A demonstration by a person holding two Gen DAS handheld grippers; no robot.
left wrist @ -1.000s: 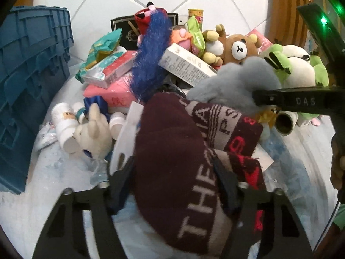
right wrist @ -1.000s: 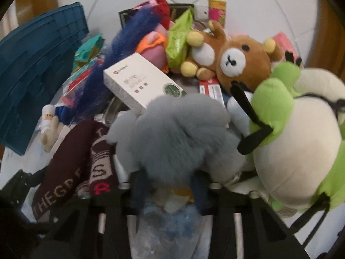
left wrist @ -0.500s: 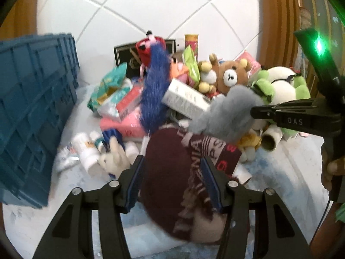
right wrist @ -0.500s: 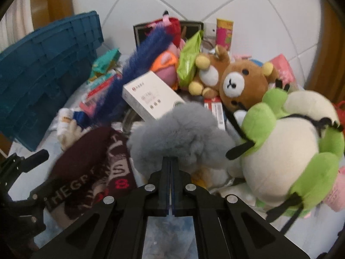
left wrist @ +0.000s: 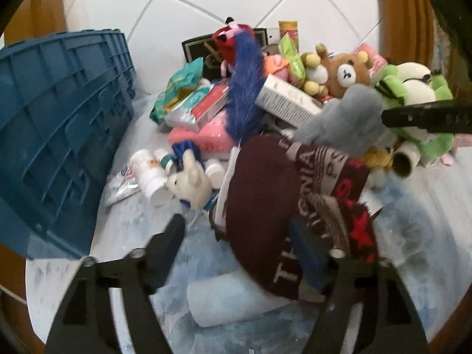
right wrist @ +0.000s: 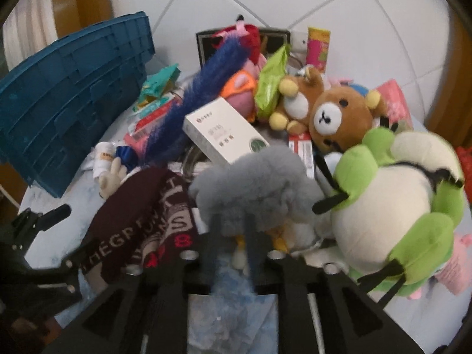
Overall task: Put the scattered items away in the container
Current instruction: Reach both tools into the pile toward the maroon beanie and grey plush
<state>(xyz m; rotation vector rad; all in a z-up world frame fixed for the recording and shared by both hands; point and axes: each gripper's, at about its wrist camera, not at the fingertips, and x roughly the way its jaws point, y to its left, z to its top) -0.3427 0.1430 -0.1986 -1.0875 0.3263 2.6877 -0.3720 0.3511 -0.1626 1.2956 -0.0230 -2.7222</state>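
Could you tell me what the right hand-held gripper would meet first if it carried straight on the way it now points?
Probably the grey fluffy plush: it sits just ahead of the right hand-held gripper, whose jaws are opening. Blur hides whether they already touch it.

Blue ribbed crate [left wrist: 59,135] at left, heap of toys, boxes, maroon knit hat [left wrist: 265,206] beside it
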